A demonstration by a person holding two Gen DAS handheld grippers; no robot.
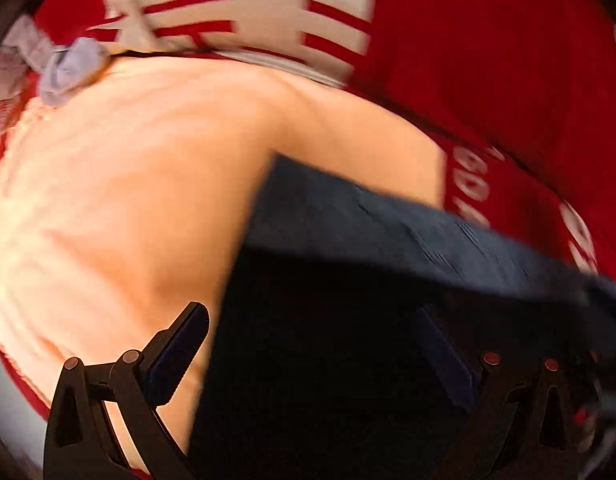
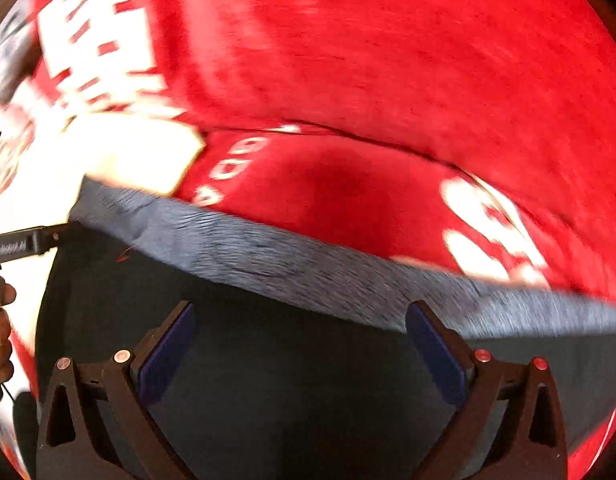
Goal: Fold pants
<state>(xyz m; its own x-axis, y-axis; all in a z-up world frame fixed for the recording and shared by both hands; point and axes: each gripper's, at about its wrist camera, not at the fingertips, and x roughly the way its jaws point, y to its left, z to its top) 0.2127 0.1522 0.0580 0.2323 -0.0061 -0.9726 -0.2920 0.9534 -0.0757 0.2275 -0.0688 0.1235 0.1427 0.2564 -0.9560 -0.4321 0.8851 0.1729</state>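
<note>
The pants point(image 2: 308, 380) are dark navy, their band point(image 2: 268, 252) a lighter grey-blue with fine ribbing. Under them the cloth point(image 2: 387, 60) is bright red with white lettering at upper left and right of frame. A peach-pink fabric point(image 1: 128, 200) fills the left of the left wrist view. Both grippers are black with blue pads point(image 2: 168, 356) and copper-coloured rivets.

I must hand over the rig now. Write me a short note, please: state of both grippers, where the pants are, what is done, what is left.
Left gripper: open, the dark pants between and under its fingers, nothing clamped.
Right gripper: open, over the same pants, near their grey edge.
Pants lie on the red blanket with white print, partly over a peach cloth.
Done: unclear; the views are blurred and too close to count folds.
Left: grip an edge and fold.
</note>
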